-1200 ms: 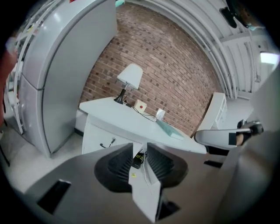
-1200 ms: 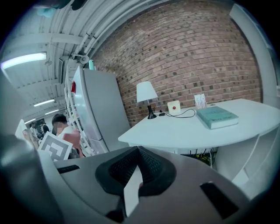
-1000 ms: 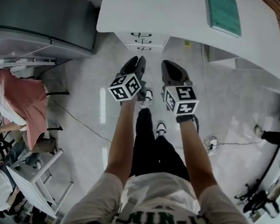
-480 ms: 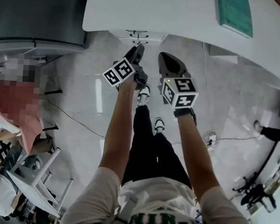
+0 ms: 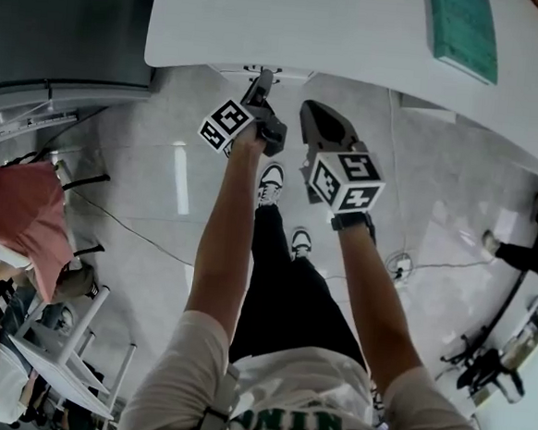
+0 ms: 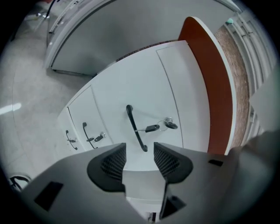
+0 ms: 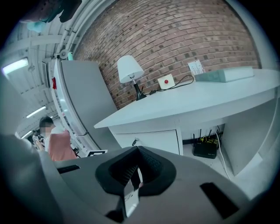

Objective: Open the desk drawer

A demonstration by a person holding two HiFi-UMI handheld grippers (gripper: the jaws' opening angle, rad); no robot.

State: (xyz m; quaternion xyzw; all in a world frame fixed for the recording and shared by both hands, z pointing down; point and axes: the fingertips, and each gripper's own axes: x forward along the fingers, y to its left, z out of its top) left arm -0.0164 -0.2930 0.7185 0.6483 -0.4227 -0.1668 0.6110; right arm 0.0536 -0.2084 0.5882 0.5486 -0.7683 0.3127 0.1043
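White table [image 5: 312, 27], mostly bare. One teal book [image 5: 464, 30] flat near the table's right end; a lamp [image 7: 130, 70] at its back edge.

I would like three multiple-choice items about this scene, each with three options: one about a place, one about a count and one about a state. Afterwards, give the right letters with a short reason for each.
1. Where does the teal book lie?
A. on the floor
B. on top of the white desk
C. on a chair

2. How many black drawer handles show in the left gripper view?
A. one
B. two
C. three

3. In what state is the nearest drawer in the left gripper view?
A. closed
B. pulled halfway out
C. taken out completely

Right letters:
1 B: the head view shows the book flat on the desk top, near its right end.
2 C: there is one large handle close by and two smaller ones beyond it.
3 A: its front sits flush with the fronts beside it.
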